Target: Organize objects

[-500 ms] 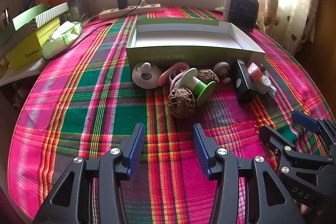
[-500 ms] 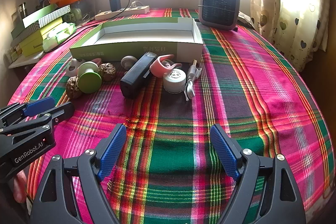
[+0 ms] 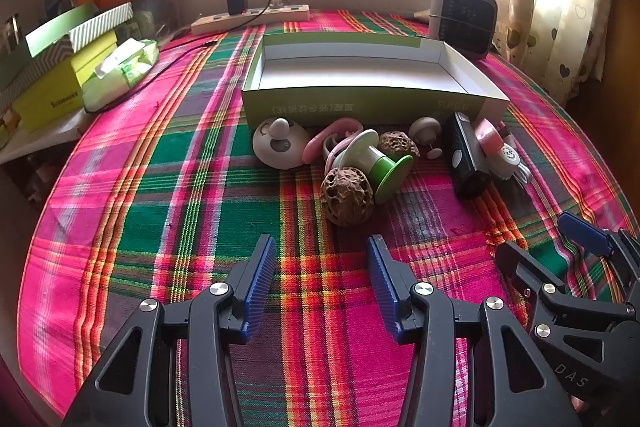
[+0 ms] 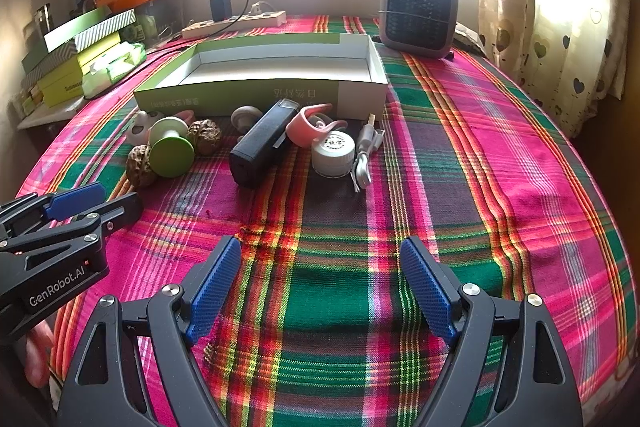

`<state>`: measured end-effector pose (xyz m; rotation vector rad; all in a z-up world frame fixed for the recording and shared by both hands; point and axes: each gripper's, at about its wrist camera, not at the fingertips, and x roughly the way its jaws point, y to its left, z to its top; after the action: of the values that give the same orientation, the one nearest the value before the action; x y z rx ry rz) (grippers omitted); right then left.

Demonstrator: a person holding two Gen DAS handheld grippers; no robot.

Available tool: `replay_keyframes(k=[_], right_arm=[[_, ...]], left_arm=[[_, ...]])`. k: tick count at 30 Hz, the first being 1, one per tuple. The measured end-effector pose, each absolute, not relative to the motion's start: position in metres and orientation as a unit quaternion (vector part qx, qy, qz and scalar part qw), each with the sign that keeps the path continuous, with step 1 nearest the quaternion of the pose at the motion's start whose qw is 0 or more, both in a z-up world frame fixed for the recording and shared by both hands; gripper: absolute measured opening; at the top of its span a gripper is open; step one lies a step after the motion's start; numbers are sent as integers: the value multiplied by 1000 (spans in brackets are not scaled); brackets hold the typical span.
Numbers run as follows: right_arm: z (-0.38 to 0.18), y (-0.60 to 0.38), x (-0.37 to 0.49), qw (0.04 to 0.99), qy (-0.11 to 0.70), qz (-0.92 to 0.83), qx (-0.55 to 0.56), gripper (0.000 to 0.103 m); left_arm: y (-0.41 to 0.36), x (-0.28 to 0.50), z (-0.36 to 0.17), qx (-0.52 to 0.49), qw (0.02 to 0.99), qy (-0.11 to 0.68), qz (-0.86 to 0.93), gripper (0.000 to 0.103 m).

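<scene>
Tabletop (image 4: 500, 155) under a pink, green and red plaid cloth. Toward the far side, a long shallow box (image 3: 372, 103), green outside, white inside, nothing in it.

Both grippers hover low at the near edge, side by side, well apart from the clutter. Left gripper (image 3: 322, 283): jaws parted, holding nothing. Right gripper (image 4: 320, 291): jaws spread wider, likewise holding nothing.

The things to sort lie in a loose row along the box's near wall, ahead of both grippers:
- black oblong device (image 4: 262, 141), lying on its side, one end near the box wall
- white round disc with a knob (image 3: 280, 143), at the left end of the row
- green-and-white spool (image 3: 376, 163), tipped over, green flange toward the grippers
- two wrinkled brown walnuts: the larger walnut (image 3: 347, 195) touching the spool and nearest the left gripper's jaws, the smaller walnut (image 3: 398, 145) behind the spool
- pink curved clips (image 3: 332, 141), tangled between disc and spool
- pink ring (image 4: 310, 125) leaning by the black device
- white round cap (image 4: 333, 154) just beside it
- small white knob (image 3: 425, 130) against the box
- coiled white cable (image 4: 366, 155), at the right end

Behind the box: a grey fan heater (image 4: 418, 15), a power strip (image 4: 236, 21) with a black charger plugged in. Far left, stacked boxes (image 3: 60, 67) and a tissue pack (image 3: 120, 71).
</scene>
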<state>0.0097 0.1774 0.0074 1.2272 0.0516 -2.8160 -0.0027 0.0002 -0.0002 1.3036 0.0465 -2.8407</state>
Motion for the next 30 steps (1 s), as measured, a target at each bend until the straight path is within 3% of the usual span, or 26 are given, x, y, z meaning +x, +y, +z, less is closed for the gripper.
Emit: replay_keyframes(k=[30], right_arm=[[10,180,11,57,19,-912,405,82]], left_arm=[[-7,-3,-1,423,-7,6,-906,46]])
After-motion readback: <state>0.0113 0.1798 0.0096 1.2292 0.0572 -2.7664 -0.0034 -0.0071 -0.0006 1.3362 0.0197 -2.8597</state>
